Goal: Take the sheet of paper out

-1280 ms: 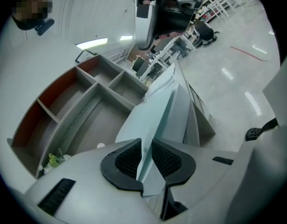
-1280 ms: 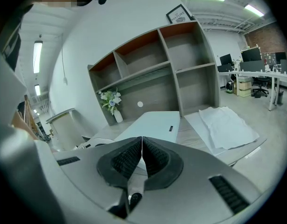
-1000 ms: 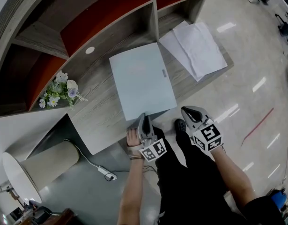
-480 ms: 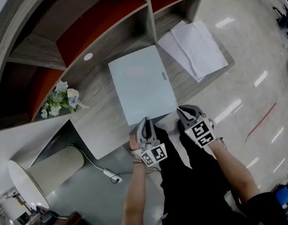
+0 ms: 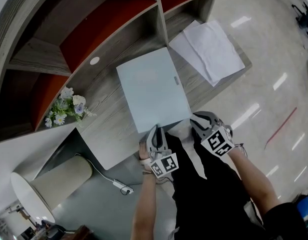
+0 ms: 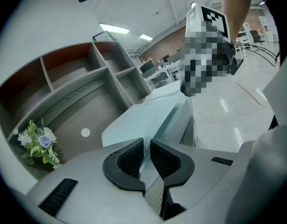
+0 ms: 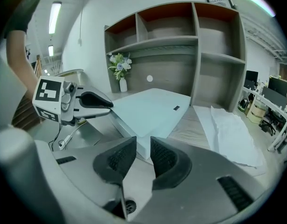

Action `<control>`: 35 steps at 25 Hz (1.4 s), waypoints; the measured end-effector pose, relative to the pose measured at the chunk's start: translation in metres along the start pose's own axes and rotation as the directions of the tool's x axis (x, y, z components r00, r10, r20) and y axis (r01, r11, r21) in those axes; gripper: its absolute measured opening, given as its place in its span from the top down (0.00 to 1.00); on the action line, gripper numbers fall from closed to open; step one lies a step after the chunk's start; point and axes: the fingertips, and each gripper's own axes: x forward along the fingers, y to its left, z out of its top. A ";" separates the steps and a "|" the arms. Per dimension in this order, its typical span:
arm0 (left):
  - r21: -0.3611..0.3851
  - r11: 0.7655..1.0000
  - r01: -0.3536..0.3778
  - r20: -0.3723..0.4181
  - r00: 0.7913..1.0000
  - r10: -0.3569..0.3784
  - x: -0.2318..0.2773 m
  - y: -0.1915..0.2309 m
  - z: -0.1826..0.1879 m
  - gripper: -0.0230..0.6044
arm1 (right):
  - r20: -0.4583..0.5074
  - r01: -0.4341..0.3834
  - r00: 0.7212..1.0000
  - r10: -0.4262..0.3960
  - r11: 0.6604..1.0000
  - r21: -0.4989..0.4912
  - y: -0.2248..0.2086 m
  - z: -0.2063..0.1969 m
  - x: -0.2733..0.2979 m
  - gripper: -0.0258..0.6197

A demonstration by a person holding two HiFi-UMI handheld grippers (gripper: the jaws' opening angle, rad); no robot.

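A pale blue flat folder [image 5: 151,89] lies on the grey wooden desk [image 5: 106,134], its near edge over the desk's front. My left gripper [image 5: 154,130] is at that near edge with its jaws nearly together, and the folder's thin edge [image 6: 148,120] runs into the narrow gap between the pads [image 6: 134,157]. My right gripper [image 5: 196,121] hovers just off the folder's near right corner. Its jaws are opening, and nothing is between them. In the right gripper view the folder [image 7: 148,106] lies just beyond the right gripper [image 7: 143,155].
Loose white sheets [image 5: 209,49] lie on the desk to the folder's right. A shelf unit with red-backed compartments [image 5: 108,19] stands behind. A small vase of flowers [image 5: 66,106] sits at the left. A white lamp [image 5: 48,181] and cable [image 5: 113,184] are on the floor below.
My right gripper has come down and in towards the folder's near right corner and rolled, and its jaws have parted slightly. The left gripper has stayed at the folder's near edge.
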 end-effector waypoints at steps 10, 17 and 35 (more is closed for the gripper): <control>-0.029 0.999 0.020 0.007 1.000 -0.020 -0.001 0.001 0.001 0.88 | -0.050 -0.012 0.999 0.010 0.999 -0.034 0.003 -0.002 0.020 0.87; -0.080 0.997 0.012 0.013 1.000 -0.011 -0.003 0.005 0.003 0.89 | -0.090 -0.009 0.996 0.006 1.000 -0.025 0.002 -0.003 0.022 0.87; -0.318 0.948 -0.016 0.056 0.998 0.036 -0.009 0.020 0.011 0.89 | -0.110 -0.032 0.993 0.034 0.999 0.020 0.002 -0.005 0.024 0.87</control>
